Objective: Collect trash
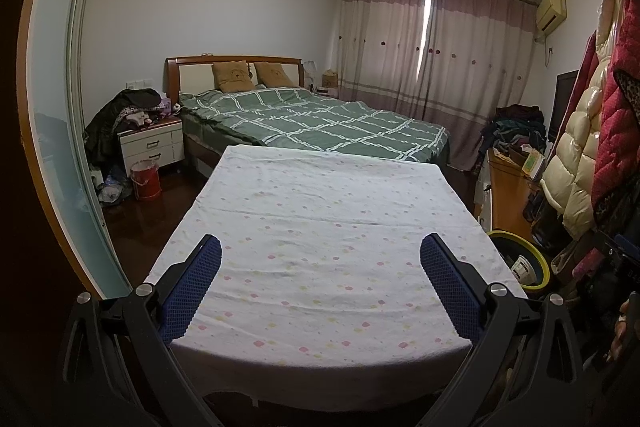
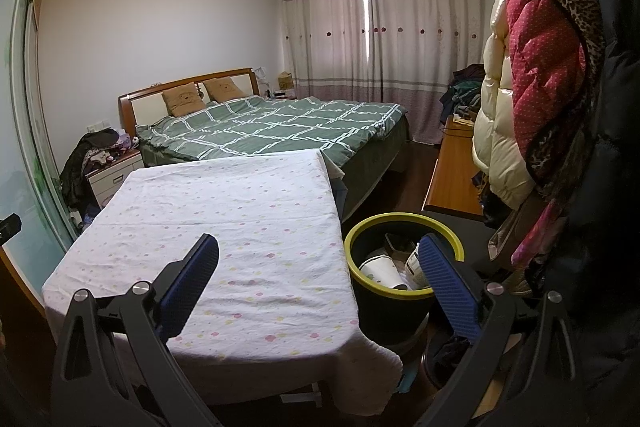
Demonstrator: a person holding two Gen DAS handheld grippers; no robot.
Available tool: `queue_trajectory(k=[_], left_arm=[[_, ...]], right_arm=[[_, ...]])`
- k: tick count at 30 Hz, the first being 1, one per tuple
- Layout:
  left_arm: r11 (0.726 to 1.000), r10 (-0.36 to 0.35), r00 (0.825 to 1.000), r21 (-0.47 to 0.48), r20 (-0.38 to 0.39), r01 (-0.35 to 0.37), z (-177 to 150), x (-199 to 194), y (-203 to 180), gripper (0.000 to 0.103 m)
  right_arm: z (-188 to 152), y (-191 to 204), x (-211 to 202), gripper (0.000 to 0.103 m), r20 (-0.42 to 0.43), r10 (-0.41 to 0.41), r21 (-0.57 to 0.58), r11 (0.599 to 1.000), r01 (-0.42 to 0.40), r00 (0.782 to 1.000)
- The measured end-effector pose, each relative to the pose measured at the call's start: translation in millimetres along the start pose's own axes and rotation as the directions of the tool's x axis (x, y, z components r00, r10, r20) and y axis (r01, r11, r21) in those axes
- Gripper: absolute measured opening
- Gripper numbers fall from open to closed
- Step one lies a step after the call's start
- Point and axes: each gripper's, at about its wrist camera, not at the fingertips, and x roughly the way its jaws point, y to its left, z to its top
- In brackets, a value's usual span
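A dark bin with a yellow-green rim [image 2: 402, 223] stands on the floor right of the cloth-covered table [image 2: 224, 227]. Inside it lie a white paper cup [image 2: 382, 271] and other pieces of trash. The same bin [image 1: 524, 259] shows at the table's right side in the left wrist view. My right gripper [image 2: 318, 251] is open with nothing between its fingers; its right finger [image 2: 444, 275] overlaps the bin's rim in the view. My left gripper [image 1: 320, 251] is open and holds nothing, hovering over the near end of the table [image 1: 320, 211]. No trash shows on the cloth.
A bed with a green checked cover [image 1: 312, 119] lies beyond the table. A white nightstand [image 1: 150, 143] piled with clothes and a red bucket [image 1: 146, 179] stand at the left. Puffy coats [image 2: 532, 75] hang at the right beside a wooden desk [image 2: 452, 167].
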Motion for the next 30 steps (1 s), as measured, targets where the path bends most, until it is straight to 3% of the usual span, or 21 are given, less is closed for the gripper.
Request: queue_trajectory(k=[30], left_arm=[[1.0, 0.0, 1.0, -0.007, -0.029, 0.0, -3, 13, 3, 0.098]], right_arm=[[-4, 3, 5, 0.096, -0.013, 0.01, -0.013, 1.0, -0.01, 1.0]])
